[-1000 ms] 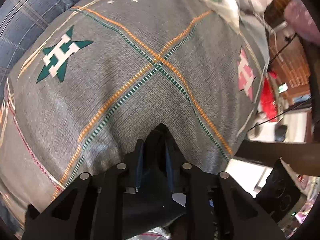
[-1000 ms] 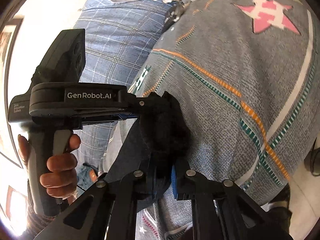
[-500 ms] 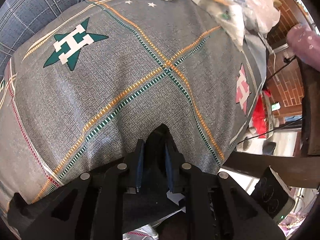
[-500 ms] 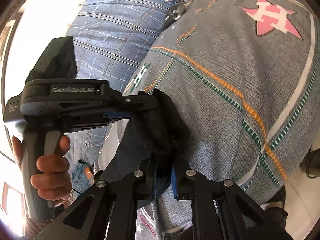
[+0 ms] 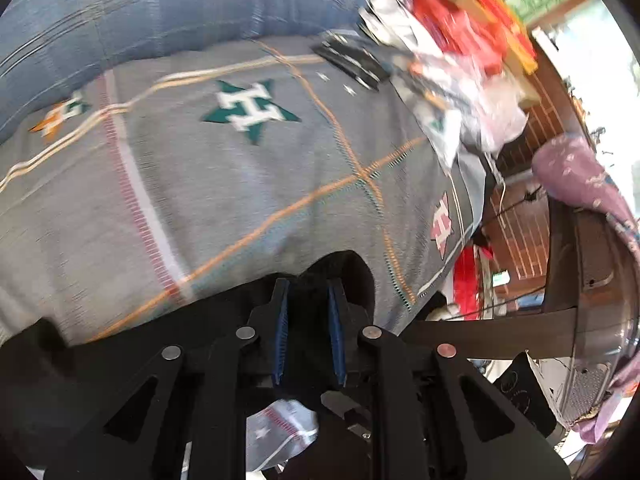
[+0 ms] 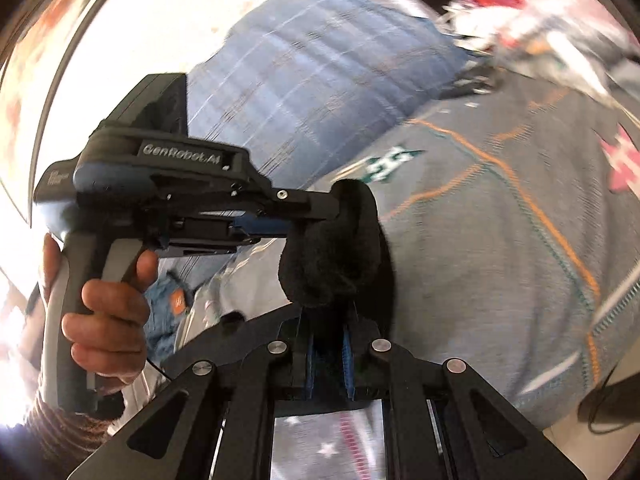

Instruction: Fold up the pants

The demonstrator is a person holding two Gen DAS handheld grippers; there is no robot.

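Left tongs [image 5: 308,308]: clenched on a bunch of the black pants [image 5: 340,268].
Right tongs [image 6: 328,340]: clamped on the same pants, just beside the left pair.
Bedspread [image 5: 240,200]: grey, starred, beyond both.

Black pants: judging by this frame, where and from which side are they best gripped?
At the bunched edge, where both tools hold them now. In the right wrist view, the left tool comes in from the left and the right tool from below, each clamped on a thick fold of the black pants.
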